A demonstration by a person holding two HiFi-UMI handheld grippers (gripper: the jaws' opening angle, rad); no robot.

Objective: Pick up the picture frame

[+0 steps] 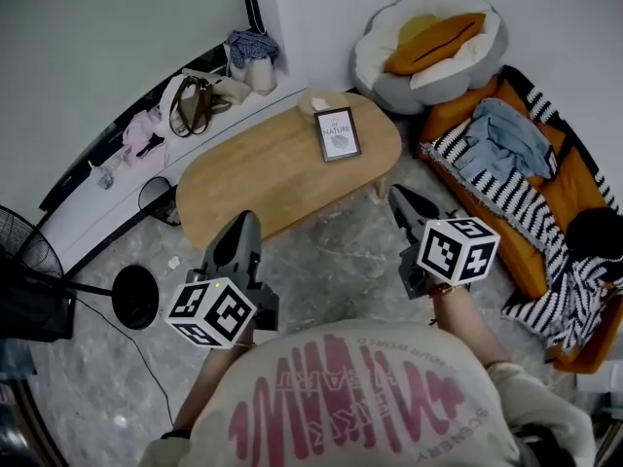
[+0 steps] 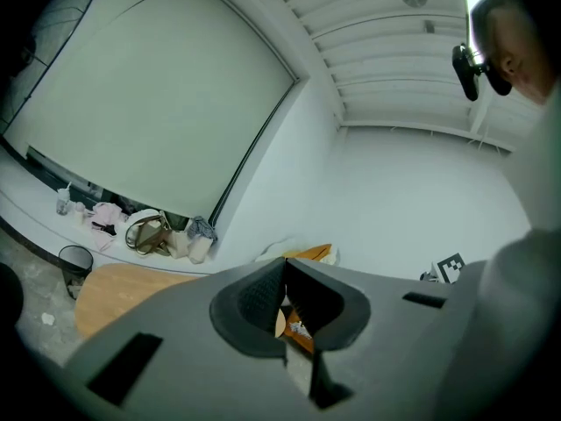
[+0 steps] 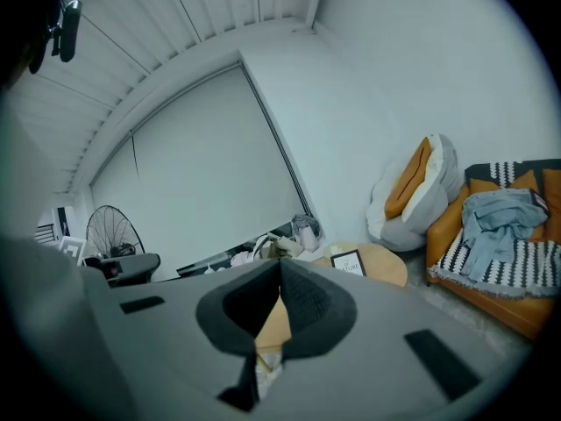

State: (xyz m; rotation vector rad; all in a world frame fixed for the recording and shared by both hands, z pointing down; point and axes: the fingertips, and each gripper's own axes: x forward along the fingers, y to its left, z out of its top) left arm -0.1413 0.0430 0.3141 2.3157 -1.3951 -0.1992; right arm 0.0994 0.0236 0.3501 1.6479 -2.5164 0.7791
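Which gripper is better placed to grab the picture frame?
Right. The right gripper is nearer the picture frame, which lies toward its side of the table; the left gripper is farther.

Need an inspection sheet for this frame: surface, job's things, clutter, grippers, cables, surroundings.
Surface: wooden table, oval, mostly bare.
Job's things: picture frame on the table's far right part, untouched.
Clutter: pale crumpled thing at the table edge beyond the frame; bags and clothes on the window ledge.
Grippers: left gripper and right gripper both shut, empty, held over the floor short of the table.
Cables: thin cable on the floor by the fan.
Surroundings: orange sofa with striped blanket; cushion chair in the corner.
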